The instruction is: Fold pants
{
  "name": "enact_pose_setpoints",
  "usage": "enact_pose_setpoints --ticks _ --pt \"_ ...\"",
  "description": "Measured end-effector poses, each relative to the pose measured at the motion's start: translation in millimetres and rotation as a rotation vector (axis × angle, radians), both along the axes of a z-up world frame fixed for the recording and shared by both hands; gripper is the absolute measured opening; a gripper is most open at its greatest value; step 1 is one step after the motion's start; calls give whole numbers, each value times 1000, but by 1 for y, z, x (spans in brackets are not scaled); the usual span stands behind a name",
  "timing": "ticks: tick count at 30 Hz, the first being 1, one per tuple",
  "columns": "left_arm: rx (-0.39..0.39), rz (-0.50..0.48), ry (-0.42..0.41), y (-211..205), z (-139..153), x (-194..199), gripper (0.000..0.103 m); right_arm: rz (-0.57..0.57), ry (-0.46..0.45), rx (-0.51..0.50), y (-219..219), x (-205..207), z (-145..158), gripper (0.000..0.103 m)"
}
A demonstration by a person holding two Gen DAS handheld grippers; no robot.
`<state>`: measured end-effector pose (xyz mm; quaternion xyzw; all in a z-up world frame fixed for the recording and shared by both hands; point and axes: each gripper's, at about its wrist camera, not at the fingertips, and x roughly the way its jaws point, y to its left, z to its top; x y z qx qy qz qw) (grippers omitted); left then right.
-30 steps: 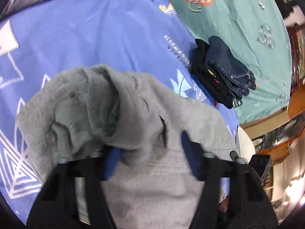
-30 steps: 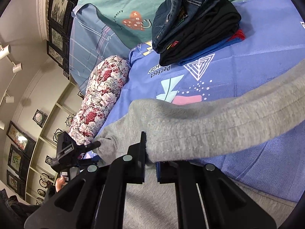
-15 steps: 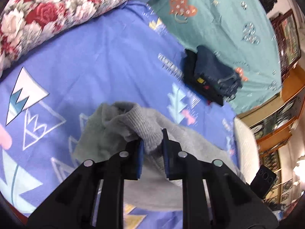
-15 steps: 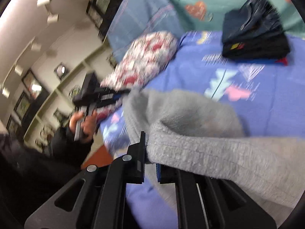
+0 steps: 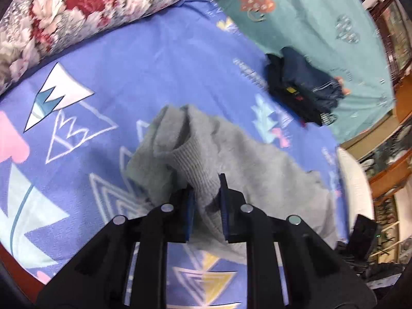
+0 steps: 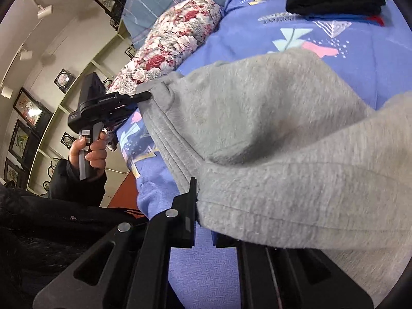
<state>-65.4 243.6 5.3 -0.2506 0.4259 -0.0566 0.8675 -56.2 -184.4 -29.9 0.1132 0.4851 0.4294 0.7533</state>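
Writing on the blue patterned bedsheet (image 5: 159, 59) is too blurred to read. One pair of grey pants (image 5: 247, 159) lies across the bed, with the left tool (image 5: 206, 203) clamped on a ribbed cuff and the right tool (image 6: 203, 221) clamped on a hemmed edge. One stack of dark folded clothes (image 5: 301, 87) and one floral pillow (image 5: 77, 7) sit farther back. Framed pictures (image 6: 28, 108) line the wall.

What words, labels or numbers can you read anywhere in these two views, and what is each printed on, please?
None can be read with confidence.
Blue bedsheet: white lettering near the folded dark clothes, too blurred to read.
Folded dark clothes: small yellow and red tags, too small to read.
Left gripper body: a faint white label, too small to read.
Grey pants: no print visible.
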Motion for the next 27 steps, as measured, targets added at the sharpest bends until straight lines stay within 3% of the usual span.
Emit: enact_pose_setpoints --ticks 2,3,4,6,7,8,10,11,12,14,15,18,20,23,25,27 --pt "2 45 87 9 -25 3 19 -5 27 -38 6 -2 -7 13" --pt "-10 54 104 12 -31 3 20 -9 40 -54 5 -2 -10 25" --pt "-10 54 99 13 -32 0 20 -16 44 -44 2 -2 -10 27" --pt "23 32 83 9 -21 -6 28 -33 35 -55 -8 -8 -2 53" --pt "19 13 73 8 -13 -10 35 -44 25 -52 -16 -12 3 58" --pt "30 10 62 9 -6 -15 48 -54 15 -29 -27 -18 10 64" --pt "83 29 28 13 16 -27 51 -88 6 50 -60 -28 25 65" --pt "86 35 4 16 27 -32 51 -145 -16 70 -84 -33 34 66" --pt "84 40 -19 18 35 -36 52 -227 -52 61 -106 -37 41 74" --pt "77 29 -74 14 52 -37 58 -467 -109 -2 -160 -38 53 93" --pt "75 4 -93 8 55 -35 60 -625 -102 -36 -197 -36 54 97" --pt "66 -85 -92 -23 46 -16 63 -897 11 -87 -272 -19 34 97" --pt "42 -141 -58 -42 28 -2 63 -954 51 -121 -292 -2 16 97" --pt "35 -167 -8 -58 4 13 63 -943 149 -123 -291 27 -12 94" --pt "29 -168 21 -60 -9 14 63 -919 202 -109 -286 38 -25 74" --pt "28 -162 33 -61 -17 15 63 -868 185 -94 -273 44 -25 25"
